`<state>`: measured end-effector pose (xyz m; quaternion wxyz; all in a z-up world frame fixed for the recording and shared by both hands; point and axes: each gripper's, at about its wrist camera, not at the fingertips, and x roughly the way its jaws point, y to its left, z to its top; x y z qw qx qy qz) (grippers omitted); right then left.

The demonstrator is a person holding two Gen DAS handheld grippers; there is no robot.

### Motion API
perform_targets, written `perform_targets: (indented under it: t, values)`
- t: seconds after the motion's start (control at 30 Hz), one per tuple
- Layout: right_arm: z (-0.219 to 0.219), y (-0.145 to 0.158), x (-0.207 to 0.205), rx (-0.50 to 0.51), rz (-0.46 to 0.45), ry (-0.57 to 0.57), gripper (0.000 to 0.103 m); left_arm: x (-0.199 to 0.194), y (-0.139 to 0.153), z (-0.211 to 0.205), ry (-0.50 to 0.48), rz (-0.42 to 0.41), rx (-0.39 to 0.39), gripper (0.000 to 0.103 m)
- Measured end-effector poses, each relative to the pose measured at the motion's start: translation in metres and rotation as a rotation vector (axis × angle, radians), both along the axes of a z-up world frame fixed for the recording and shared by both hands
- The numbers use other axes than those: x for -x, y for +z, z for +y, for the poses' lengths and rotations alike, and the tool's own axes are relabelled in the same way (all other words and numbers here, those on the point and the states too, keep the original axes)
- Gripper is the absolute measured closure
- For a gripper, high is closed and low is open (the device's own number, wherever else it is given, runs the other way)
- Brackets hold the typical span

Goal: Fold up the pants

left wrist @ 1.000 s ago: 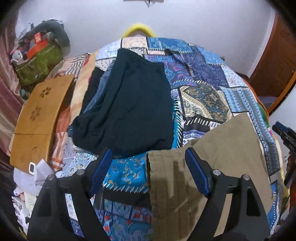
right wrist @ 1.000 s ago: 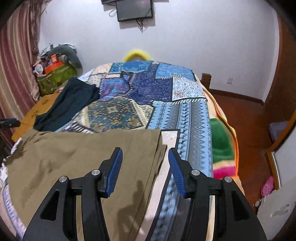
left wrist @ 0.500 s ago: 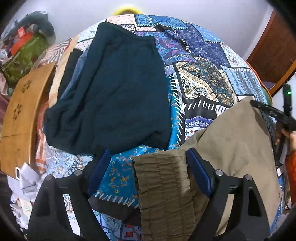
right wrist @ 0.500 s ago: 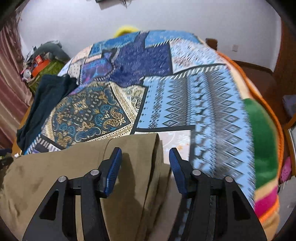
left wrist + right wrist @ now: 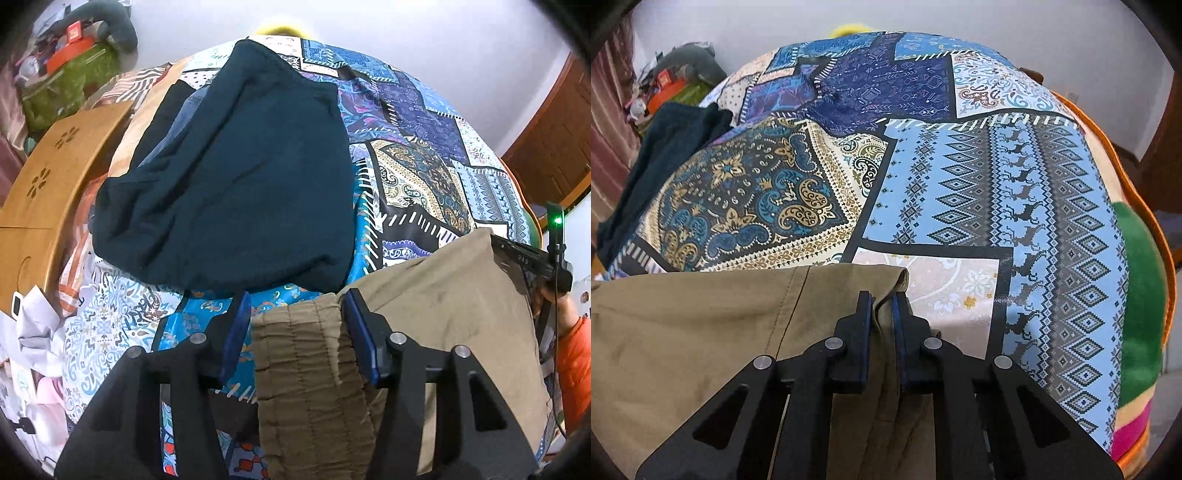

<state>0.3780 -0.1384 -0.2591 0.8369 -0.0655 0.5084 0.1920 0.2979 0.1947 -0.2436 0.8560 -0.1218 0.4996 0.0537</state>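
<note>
Olive-brown pants (image 5: pixel 443 302) lie across the near edge of a patchwork bedspread (image 5: pixel 417 177). My left gripper (image 5: pixel 295 314) has its blue pads on either side of the gathered elastic waistband (image 5: pixel 306 369), still partly apart. My right gripper (image 5: pixel 882 306) is shut on the hem corner of the pants (image 5: pixel 701 332) at the leg end. The right gripper also shows in the left wrist view (image 5: pixel 528 258) at the far right edge of the pants.
A pile of dark teal clothing (image 5: pixel 240 177) lies on the bedspread (image 5: pixel 997 177) beyond the waistband, and shows in the right wrist view (image 5: pixel 661 155). A wooden lap table (image 5: pixel 48 192) and a green bag (image 5: pixel 70 81) stand left. White crumpled items (image 5: pixel 33 332) lie lower left.
Both grippers moved down onto the pants. The right gripper closed on the hem corner. The left gripper's jaws narrowed around the waistband.
</note>
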Motion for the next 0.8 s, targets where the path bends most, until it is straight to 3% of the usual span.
perform_targets:
  t: [0.17, 0.33, 0.43, 0.63, 0.7, 0.8]
  values:
    - [0.001, 0.006, -0.001, 0.02, -0.006, -0.002, 0.09, 0.001, 0.015, -0.002, -0.019, 0.005, -0.044, 0.048]
    - [0.001, 0.034, 0.012, 0.03, -0.039, 0.001, 0.086, 0.011, 0.039, -0.003, -0.022, -0.025, -0.127, 0.046]
    - [0.003, 0.062, 0.031, -0.02, -0.087, 0.03, 0.08, 0.017, 0.053, -0.005, -0.037, -0.047, -0.135, 0.046]
    - [0.024, 0.118, 0.075, -0.172, -0.159, 0.123, 0.061, 0.025, 0.079, -0.027, -0.115, -0.106, -0.126, 0.032]
    - [0.035, 0.129, 0.089, -0.217, -0.171, 0.166, 0.057, 0.025, 0.083, -0.038, -0.149, -0.109, -0.119, 0.025]
    - [0.056, 0.132, 0.104, -0.272, -0.136, 0.239, 0.048, 0.02, 0.079, -0.049, -0.177, -0.089, -0.095, 0.025]
